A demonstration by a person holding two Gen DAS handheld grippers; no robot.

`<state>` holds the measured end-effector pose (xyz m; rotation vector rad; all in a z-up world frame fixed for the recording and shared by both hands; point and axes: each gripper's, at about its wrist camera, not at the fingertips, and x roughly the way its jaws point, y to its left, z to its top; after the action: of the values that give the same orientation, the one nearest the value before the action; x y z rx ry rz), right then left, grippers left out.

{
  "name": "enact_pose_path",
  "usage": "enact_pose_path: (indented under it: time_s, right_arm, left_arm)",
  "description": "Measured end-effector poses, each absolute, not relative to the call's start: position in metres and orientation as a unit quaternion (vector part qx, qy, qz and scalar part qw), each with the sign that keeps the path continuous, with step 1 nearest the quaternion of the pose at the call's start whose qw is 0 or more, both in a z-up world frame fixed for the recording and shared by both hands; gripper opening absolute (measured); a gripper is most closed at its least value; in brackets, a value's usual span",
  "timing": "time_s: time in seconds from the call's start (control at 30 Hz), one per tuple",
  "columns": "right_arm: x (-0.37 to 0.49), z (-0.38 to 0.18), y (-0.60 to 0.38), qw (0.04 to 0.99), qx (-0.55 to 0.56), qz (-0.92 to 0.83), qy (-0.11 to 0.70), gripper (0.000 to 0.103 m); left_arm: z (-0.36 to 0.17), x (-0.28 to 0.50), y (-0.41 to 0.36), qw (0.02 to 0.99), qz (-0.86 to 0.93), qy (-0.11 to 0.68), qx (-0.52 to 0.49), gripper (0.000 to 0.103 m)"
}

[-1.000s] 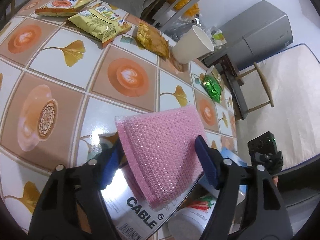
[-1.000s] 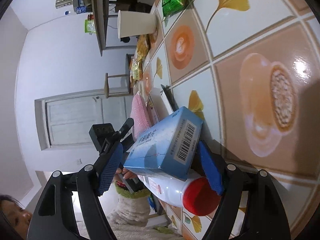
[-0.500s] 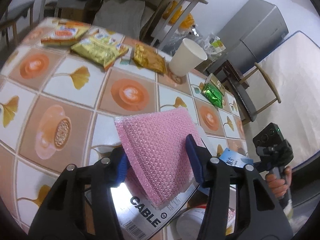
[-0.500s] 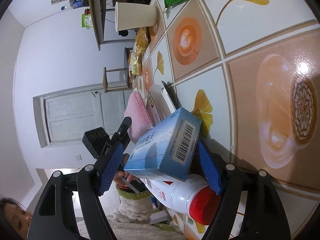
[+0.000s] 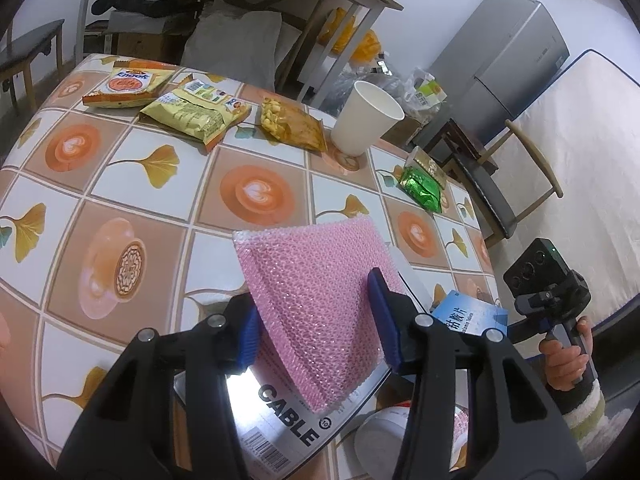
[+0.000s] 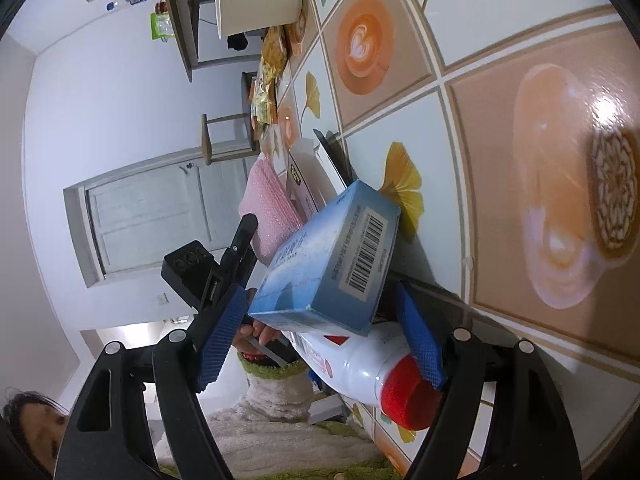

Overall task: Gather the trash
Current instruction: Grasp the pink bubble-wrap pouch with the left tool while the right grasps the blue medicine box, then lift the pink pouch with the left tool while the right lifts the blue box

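My left gripper (image 5: 316, 320) has its jaws closing around a pink bubble-wrap pouch (image 5: 316, 280), and both blue pads press its sides. The pouch tilts up off a white box printed CABLE (image 5: 280, 408). In the right wrist view the pink pouch (image 6: 268, 204) shows behind my right gripper (image 6: 320, 320), which is shut on a blue carton with a barcode (image 6: 332, 264). That blue carton (image 5: 468, 316) hangs at the table's near right corner, above a white bottle with a red cap (image 6: 372, 368).
On the tiled table (image 5: 132, 184), along its far side, lie an orange snack bag (image 5: 128, 84), a yellow bag (image 5: 196, 114), a clear snack bag (image 5: 290, 124), a paper cup (image 5: 366, 118) and a green packet (image 5: 422, 186). Chairs and a mattress stand to the right.
The left jaws have narrowed onto the pink pouch and the left gripper has risen and rolled, lifting it. The right gripper still grips the blue carton in about the same place.
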<state>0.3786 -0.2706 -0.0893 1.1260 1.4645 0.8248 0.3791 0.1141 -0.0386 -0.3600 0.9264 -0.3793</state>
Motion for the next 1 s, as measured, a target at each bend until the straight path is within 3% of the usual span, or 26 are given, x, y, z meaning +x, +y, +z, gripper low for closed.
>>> enact_pose_path:
  time_s: [0.07, 0.3, 0.7, 1.0]
  right_arm:
    - [0.382, -0.09, -0.268, 0.532, 0.471, 0.345, 0.614, 0.074]
    - [0.381, -0.099, -0.267, 0.532, 0.482, 0.329, 0.614, 0.047]
    - [0.357, -0.08, -0.283, 0.566, 0.519, 0.337, 0.544, 0.033]
    - [0.332, -0.053, -0.299, 0.591, 0.551, 0.341, 0.48, 0.029]
  left_arm:
    - [-0.038, 0.379, 0.114, 0.862, -0.18, 0.441, -0.174, 0.045]
    - [-0.032, 0.377, 0.119, 0.862, -0.178, 0.435, -0.192, 0.039]
    - [-0.022, 0.363, 0.134, 0.847, -0.191, 0.413, -0.273, 0.031]
    - [0.013, 0.333, 0.13, 0.866, -0.189, 0.371, -0.276, 0.03]
